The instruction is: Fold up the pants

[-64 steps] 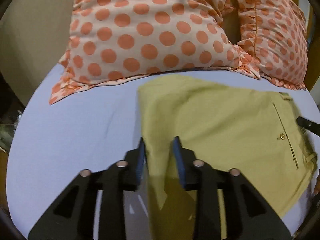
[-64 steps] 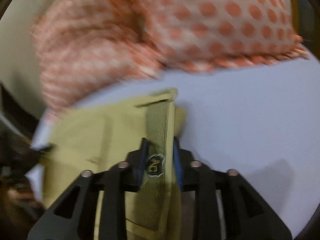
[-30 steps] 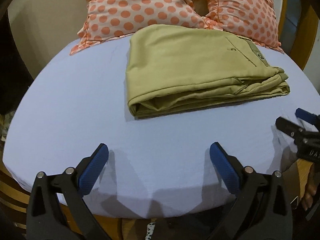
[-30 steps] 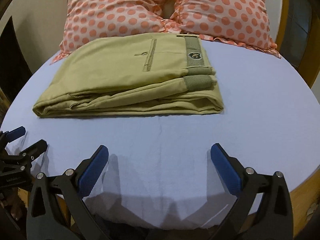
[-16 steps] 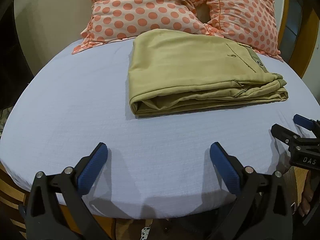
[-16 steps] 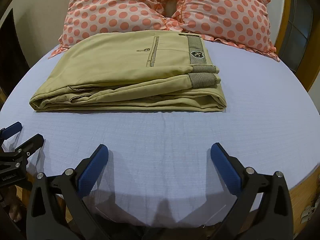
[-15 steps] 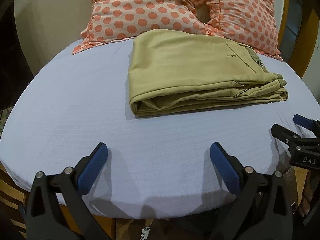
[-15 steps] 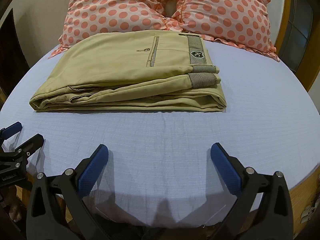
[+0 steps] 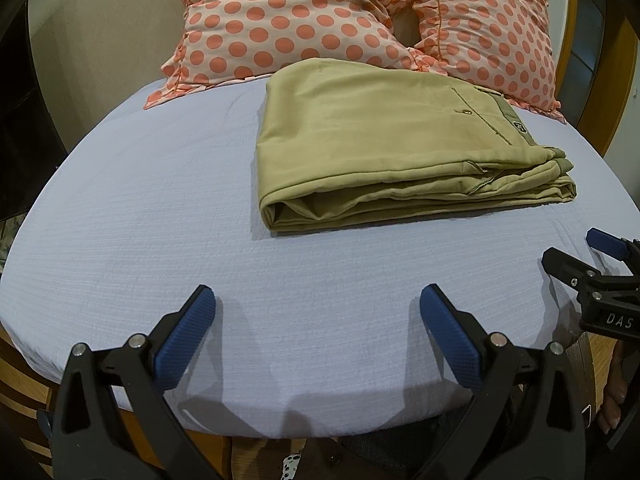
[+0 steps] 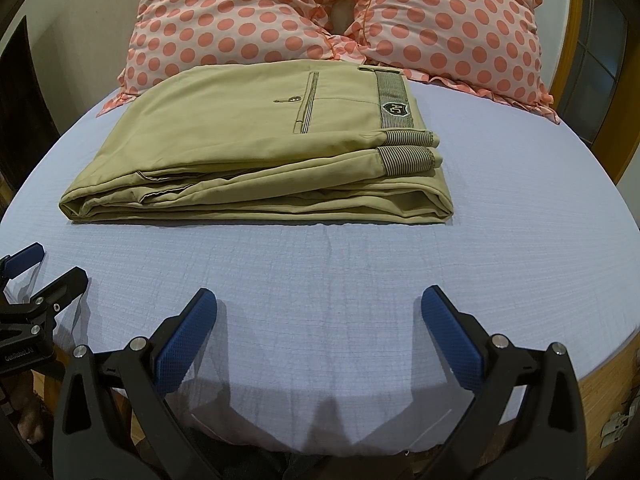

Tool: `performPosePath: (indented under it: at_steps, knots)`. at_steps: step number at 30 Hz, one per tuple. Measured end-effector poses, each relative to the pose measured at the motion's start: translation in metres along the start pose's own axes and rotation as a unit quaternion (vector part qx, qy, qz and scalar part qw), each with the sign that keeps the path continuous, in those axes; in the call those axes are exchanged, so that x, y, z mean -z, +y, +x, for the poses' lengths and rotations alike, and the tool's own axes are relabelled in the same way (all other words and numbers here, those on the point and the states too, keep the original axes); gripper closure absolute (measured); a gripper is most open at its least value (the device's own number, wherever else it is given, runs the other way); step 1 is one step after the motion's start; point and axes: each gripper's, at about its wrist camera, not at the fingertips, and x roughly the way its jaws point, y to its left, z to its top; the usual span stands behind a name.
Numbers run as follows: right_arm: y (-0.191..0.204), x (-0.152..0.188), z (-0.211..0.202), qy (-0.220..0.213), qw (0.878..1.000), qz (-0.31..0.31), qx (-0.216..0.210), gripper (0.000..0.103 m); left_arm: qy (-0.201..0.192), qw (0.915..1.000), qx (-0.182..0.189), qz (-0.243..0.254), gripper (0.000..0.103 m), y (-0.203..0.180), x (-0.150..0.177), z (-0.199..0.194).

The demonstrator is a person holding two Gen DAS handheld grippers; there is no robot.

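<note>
The khaki pants [image 9: 384,140] lie folded in a flat stack on the pale blue bed sheet [image 9: 140,200], back pocket and striped waistband on top; they also show in the right wrist view [image 10: 260,148]. My left gripper [image 9: 316,320] is open and empty, low over the sheet's near edge, well short of the pants. My right gripper [image 10: 320,320] is open and empty too, near the front edge. Each gripper appears at the side of the other's view: the right gripper [image 9: 592,264] and the left gripper [image 10: 36,280].
Two orange polka-dot pillows [image 9: 288,20] [image 9: 492,28] lean against the wall just behind the pants. The bed's wooden frame [image 10: 608,380] runs below the sheet's front edge. A dark window or door [image 10: 596,40] is at the right.
Two seconds ago both grippers were shut on the pants; they have let go, opened wide and pulled back to the bed's near edge. In the last half second almost nothing moves.
</note>
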Motion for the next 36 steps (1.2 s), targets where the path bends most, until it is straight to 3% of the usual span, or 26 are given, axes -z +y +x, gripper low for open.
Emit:
performPosePath:
  at_steps: [36]
  knots:
    - [0.0008,-0.0001,0.0002,-0.001,1.0,0.001,0.001,0.001,0.005,1.0,-0.002,-0.003,0.002,0.0,-0.0024,0.0009]
